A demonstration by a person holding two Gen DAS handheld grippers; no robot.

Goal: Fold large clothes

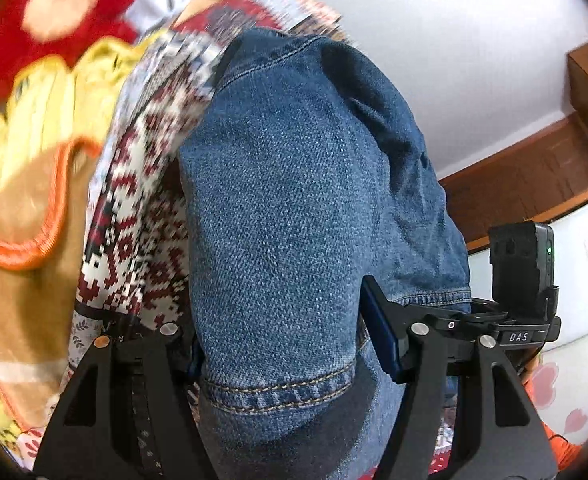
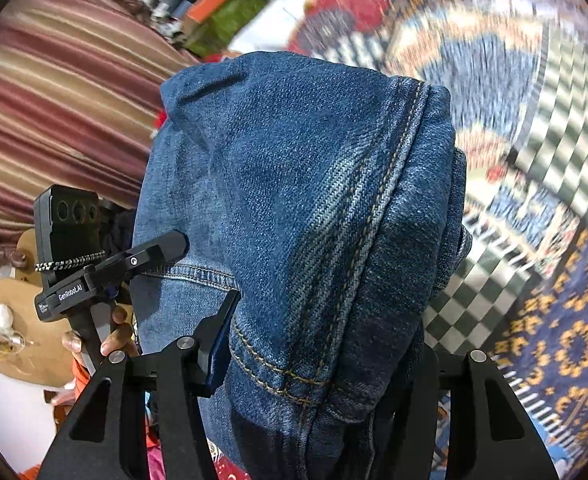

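Observation:
A pair of blue denim jeans (image 1: pixel 294 208) fills the middle of both views. My left gripper (image 1: pixel 290 364) is shut on a hemmed edge of the jeans, which drape up and over its fingers. My right gripper (image 2: pixel 318 364) is shut on another bunched, seamed part of the jeans (image 2: pixel 302 208). The right gripper (image 1: pixel 490 320) shows in the left wrist view just right of the denim. The left gripper (image 2: pixel 150 256) shows in the right wrist view at the left, held in a hand. Both pairs of fingertips are hidden by cloth.
A patterned bedspread (image 2: pixel 534 160) lies under the jeans. A red-and-white knit blanket (image 1: pixel 134 216), a brown and yellow blanket (image 1: pixel 26 184) and a red plush item (image 1: pixel 54 12) lie at left. A striped cloth (image 2: pixel 54 112), white wall (image 1: pixel 454 60) and wooden furniture (image 1: pixel 534 176) surround.

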